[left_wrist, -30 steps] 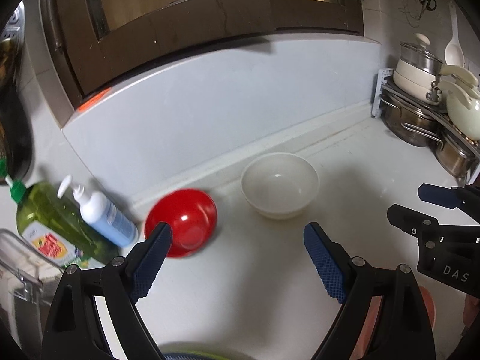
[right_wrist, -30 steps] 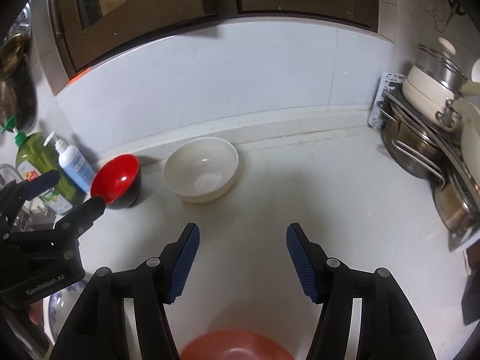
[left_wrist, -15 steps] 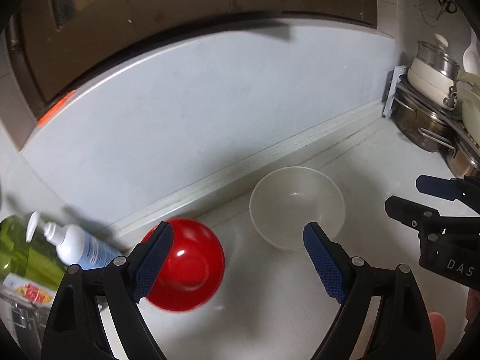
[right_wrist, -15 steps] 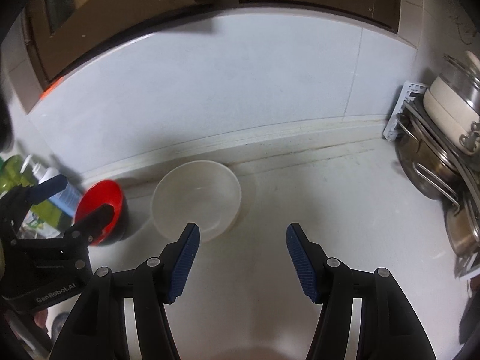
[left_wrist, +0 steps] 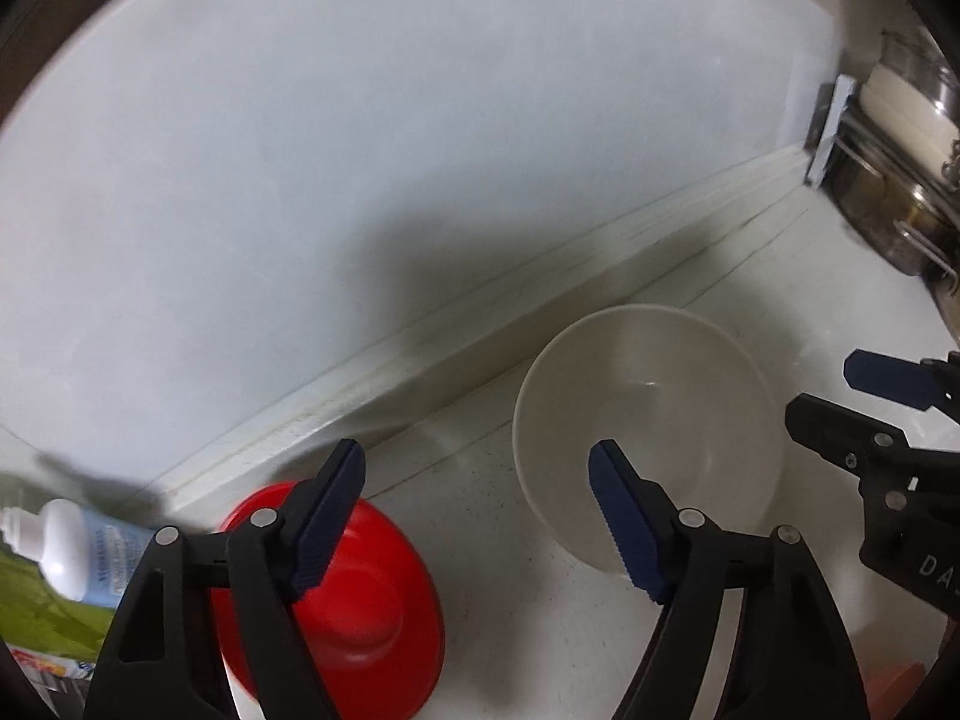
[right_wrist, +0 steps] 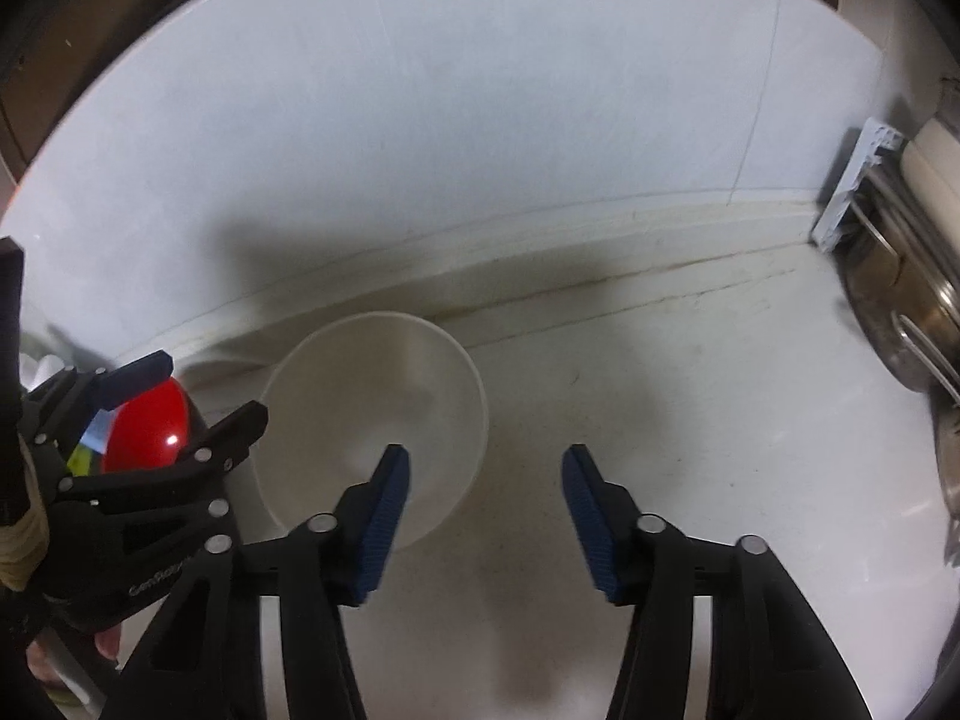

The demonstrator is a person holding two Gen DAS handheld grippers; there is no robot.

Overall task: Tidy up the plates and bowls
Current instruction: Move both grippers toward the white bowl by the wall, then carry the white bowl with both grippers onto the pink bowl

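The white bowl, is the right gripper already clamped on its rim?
No, the right gripper is open and empty, its left finger over the white bowl and its right finger over bare counter.
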